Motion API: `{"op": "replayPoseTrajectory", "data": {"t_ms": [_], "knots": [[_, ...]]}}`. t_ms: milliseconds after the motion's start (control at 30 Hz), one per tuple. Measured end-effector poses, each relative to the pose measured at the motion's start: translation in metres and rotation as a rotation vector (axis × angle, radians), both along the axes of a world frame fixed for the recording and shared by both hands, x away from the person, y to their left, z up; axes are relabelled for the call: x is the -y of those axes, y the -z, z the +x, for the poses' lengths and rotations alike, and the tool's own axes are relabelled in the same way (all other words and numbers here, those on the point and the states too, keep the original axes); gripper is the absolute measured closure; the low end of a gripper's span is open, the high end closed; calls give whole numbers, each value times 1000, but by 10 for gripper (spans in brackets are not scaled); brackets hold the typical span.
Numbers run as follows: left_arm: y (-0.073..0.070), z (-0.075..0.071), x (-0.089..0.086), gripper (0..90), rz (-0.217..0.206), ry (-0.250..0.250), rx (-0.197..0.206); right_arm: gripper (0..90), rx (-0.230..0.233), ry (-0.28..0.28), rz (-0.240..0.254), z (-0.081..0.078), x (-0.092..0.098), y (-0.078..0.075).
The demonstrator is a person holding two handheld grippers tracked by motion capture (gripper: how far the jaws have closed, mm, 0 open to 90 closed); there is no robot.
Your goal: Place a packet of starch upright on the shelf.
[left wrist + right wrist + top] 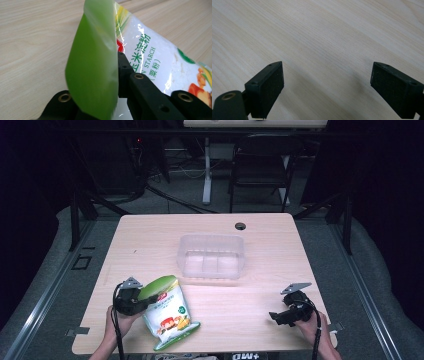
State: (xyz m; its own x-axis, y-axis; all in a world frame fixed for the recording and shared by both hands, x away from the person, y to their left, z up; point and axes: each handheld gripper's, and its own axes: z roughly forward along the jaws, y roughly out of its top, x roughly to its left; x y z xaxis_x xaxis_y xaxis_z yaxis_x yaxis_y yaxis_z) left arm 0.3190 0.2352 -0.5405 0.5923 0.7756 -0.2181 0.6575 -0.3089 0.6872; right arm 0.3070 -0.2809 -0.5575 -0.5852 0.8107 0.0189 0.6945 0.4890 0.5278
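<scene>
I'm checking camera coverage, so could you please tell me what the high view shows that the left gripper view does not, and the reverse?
High view: the clear plastic container, the open right gripper and both hands. Left gripper view: the printed word STARCH on the starch bag and how the jaws pinch its green top edge. Both: the left gripper, the bag and the wooden table.

- A light wooden table (150, 240) with a dark round cable hole (240, 226) near its far edge.
- A clear plastic container (212, 255) sits mid-table.
- A starch bag (167, 312) rests near the front edge.
</scene>
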Motion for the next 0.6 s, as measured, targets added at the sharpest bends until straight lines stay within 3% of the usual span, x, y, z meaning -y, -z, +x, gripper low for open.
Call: {"op": "replayPoseTrajectory", "data": {"t_ms": [167,600], "knots": [[-6,-3,-5,894,-18,-29,23,110,3,-1,-4,0,0,0],[-19,-12,-5,894,-50,-22,70,110,1,1,-4,0,1,0]]}}
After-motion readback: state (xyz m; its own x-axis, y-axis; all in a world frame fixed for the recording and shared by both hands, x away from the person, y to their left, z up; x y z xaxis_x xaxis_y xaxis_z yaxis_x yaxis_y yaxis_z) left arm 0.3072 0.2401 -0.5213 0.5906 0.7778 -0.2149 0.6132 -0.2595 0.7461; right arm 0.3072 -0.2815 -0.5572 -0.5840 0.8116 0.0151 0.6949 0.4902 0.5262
